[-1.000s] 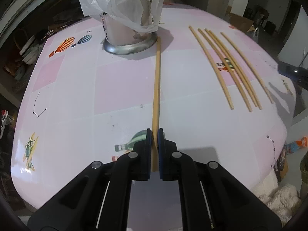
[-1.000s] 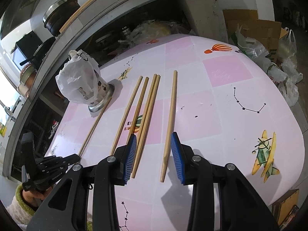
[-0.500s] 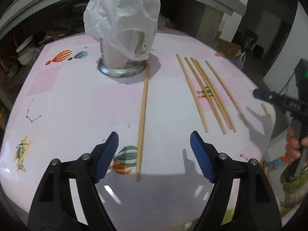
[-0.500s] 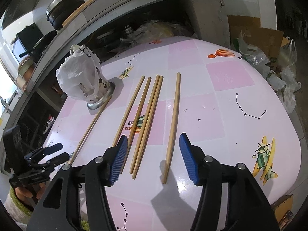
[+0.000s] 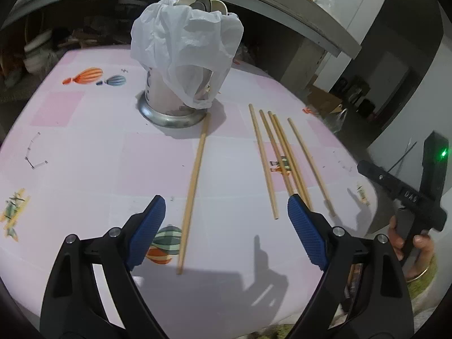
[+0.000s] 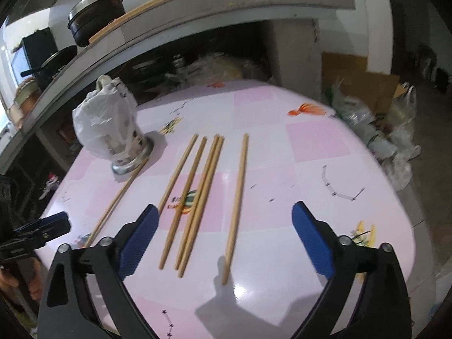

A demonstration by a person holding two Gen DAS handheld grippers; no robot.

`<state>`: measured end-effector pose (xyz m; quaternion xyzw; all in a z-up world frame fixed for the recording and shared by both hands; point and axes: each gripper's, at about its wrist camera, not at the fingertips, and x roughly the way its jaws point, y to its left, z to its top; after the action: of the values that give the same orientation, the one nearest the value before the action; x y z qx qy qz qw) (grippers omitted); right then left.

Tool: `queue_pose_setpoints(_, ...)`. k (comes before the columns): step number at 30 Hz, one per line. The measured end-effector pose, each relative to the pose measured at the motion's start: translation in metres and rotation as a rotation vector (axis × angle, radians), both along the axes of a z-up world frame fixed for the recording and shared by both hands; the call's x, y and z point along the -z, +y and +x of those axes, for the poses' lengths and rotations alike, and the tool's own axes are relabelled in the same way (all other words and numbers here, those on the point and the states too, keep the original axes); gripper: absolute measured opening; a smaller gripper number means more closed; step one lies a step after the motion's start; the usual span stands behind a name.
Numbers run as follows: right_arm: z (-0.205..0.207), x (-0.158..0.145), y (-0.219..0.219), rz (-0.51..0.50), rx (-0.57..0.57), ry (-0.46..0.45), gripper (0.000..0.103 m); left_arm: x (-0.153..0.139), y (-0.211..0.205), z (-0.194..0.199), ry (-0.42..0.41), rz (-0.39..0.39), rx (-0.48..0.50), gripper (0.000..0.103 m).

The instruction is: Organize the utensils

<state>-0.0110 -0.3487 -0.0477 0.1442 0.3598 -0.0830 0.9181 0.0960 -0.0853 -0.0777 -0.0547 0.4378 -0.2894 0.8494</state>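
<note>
Since a second ago the lone chopstick (image 5: 193, 189) is released by the left gripper (image 5: 226, 226): then it was pinched between the pads, now it lies flat on the table, untouched. Both sets of jaws were narrower then; both are spread wide now and are opening further, with nothing pressed by either.

Landmark: the metal utensil holder (image 5: 172, 107), covered by a white plastic bag (image 5: 183, 53).

- Pink patterned table (image 5: 84, 147): the holder is carried near its far edge, upright.
- Utensil holder: seen far left in the right wrist view (image 6: 127, 152); handles are seen poking out at the top under the bag.
- Lone chopstick: far tip is touching or just beside the holder's base rim, on its right side; it runs from there toward the left gripper, the near end lying between the open pads.
- Five more chopsticks (image 5: 282, 158): laid roughly parallel, well right of the holder. Two in the middle are touching along their length; the rightmost one (image 6: 236, 206) is set apart from the rest.
- Right gripper (image 6: 223, 240): held over the near ends of that group, farther from the holder than the left gripper; the sticks lie below and between its pads, none touched. Its body and the hand (image 5: 409, 243) holding it are seen at the right edge of the left wrist view.
</note>
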Motion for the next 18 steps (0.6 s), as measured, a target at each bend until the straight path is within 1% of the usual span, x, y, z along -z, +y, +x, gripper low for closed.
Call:
queue_pose_setpoints(4,-0.005,-0.008,0.000,-0.082,0.060,-0.040,0.097,0.000,0.000,-0.001,-0.026,0.017,0.000,0.088)
queue_pose_setpoints(7,-0.006,-0.011,-0.001,-0.105,0.084,-0.065,0.097,-0.004,0.000,-0.003,-0.058,0.028,0.008,0.091)
queue_pose_setpoints(10,-0.005,-0.014,0.000,-0.142,0.108,-0.061,0.097,-0.008,0.002,-0.004,-0.073,0.025,0.008,0.093)
queue_pose_setpoints(13,-0.007,-0.016,0.003,-0.180,0.097,-0.072,0.097,-0.010,0.004,-0.005,-0.087,0.027,-0.001,0.094)
queue_pose_setpoints(18,-0.009,-0.022,0.013,-0.280,0.078,-0.094,0.097,-0.010,0.005,-0.006,-0.095,0.028,0.004,0.094)
